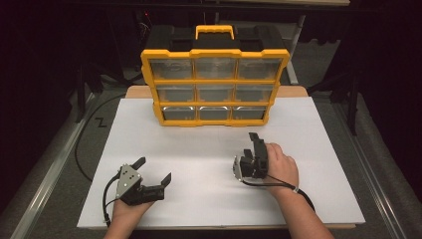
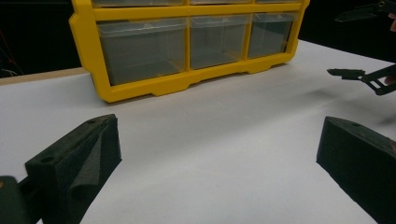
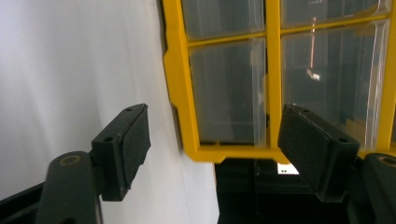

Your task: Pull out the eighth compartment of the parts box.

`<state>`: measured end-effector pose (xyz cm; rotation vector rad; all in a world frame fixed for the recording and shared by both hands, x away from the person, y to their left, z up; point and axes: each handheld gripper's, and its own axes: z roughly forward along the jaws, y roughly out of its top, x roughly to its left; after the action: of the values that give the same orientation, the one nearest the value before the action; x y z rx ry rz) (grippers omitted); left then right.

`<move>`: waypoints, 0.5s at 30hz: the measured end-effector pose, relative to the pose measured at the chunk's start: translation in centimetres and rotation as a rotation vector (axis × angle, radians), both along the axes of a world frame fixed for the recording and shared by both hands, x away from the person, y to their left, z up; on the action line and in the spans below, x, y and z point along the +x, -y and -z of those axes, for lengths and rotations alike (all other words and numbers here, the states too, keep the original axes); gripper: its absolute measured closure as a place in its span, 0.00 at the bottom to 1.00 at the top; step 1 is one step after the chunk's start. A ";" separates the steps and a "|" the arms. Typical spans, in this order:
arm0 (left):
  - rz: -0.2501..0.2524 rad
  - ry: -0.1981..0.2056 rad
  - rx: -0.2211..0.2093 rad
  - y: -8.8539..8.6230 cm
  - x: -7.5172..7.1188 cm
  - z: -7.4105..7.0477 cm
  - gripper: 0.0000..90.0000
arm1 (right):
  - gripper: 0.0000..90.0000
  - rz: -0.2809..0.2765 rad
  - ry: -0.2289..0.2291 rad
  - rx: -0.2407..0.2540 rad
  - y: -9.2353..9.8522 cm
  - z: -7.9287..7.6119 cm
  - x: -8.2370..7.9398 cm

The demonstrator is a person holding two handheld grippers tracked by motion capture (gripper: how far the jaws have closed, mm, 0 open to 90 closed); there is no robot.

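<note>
A yellow and black drawer cabinet [image 1: 215,82] with clear drawers and a yellow carry handle stands upright at the back of the white board [image 1: 199,149]. My left gripper [image 1: 154,169] rests near the front left of the board, open wide, with bare board between its jaws [image 2: 219,140]; the cabinet's bottom row of drawers [image 2: 187,46] lies ahead of it. My right gripper [image 1: 247,148] is turned on its side at centre right, a short way in front of the cabinet. It is open with nothing between its jaws [image 3: 215,135], and the bottom right drawers [image 3: 229,93] are seen beyond them.
The board covers a wooden table whose edge [image 1: 139,92] shows behind the cabinet. A black cable [image 1: 79,149] loops on the grey floor at left. Metal rails [image 1: 378,189] run along both sides. The other hand's gripper [image 2: 369,46] appears at the upper right of the left gripper view.
</note>
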<state>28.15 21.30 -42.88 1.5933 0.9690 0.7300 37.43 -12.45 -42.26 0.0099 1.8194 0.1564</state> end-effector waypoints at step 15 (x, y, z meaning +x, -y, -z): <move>-0.003 -0.013 -0.006 -0.1 0.2 0.2 0.00 | 0.48 0.013 0.049 0.033 -3.6 -0.1 4.3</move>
<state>28.31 21.43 -43.04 1.5937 0.9820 0.7194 41.69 -8.89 -42.17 0.0406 1.7679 0.1765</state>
